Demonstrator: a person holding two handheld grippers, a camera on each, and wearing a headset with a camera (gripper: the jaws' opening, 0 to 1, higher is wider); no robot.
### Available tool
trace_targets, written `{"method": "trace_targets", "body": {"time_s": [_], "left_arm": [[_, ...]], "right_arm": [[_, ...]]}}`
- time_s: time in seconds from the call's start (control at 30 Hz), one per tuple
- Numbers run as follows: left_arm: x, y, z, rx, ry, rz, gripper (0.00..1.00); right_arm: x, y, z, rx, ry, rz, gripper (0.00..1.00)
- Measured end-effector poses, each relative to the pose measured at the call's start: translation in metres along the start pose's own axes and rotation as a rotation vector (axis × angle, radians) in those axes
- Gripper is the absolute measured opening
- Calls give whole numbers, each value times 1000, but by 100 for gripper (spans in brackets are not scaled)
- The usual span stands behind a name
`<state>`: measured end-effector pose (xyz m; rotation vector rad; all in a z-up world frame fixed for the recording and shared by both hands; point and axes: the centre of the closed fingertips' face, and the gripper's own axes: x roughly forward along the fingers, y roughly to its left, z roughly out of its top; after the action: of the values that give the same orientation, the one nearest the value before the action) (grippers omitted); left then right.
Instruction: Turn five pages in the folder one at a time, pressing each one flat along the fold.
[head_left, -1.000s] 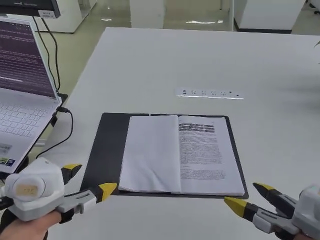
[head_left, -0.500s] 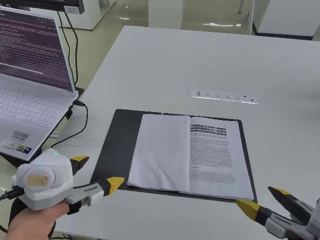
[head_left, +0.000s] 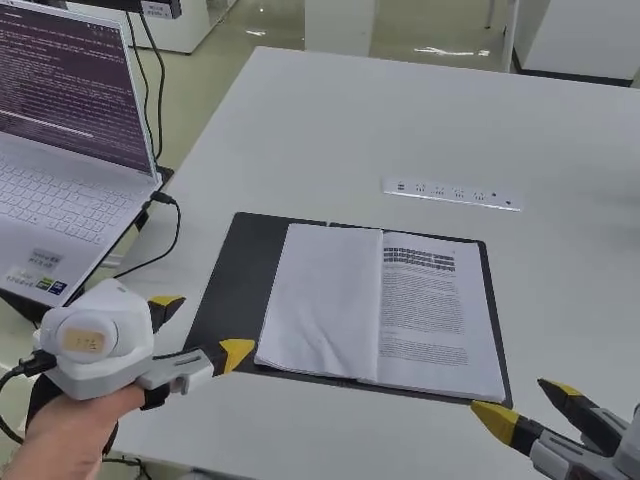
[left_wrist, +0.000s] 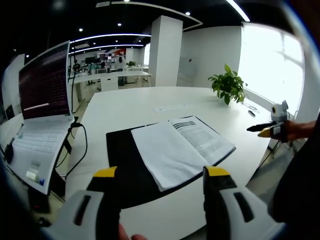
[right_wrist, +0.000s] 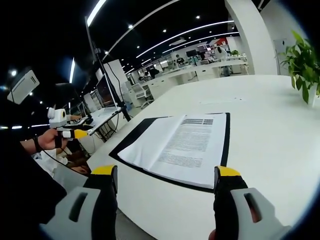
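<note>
Here the table (head_left: 400, 110) carries the open folder (head_left: 225, 290), flat near the front edge, with sheets (head_left: 325, 300) lying on both sides so the count turned is unclear, while the left gripper (head_left: 200, 325), jaws wide and empty, hovers off its near left corner and the right gripper (head_left: 525, 400), likewise wide, off its near right.

Left tool edges in

I've eased my left tool (head_left: 201, 326) forward a touch. Its lower yellow tip now sits over the folder's (head_left: 232, 285) near-left edge, jaws apart.
</note>
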<state>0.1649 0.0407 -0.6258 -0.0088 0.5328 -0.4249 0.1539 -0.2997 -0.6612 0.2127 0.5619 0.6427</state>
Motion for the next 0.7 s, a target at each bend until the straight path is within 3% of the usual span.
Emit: {"method": "trace_targets", "body": {"time_s": [0.23, 0.7], "left_arm": [[2, -4, -3, 23, 17, -7, 68], [5, -9, 1, 5, -4, -12, 68]], "right_arm": [[-3, -5, 4, 8, -18, -18, 79], [-3, -7, 0, 0, 7, -15, 79]]}}
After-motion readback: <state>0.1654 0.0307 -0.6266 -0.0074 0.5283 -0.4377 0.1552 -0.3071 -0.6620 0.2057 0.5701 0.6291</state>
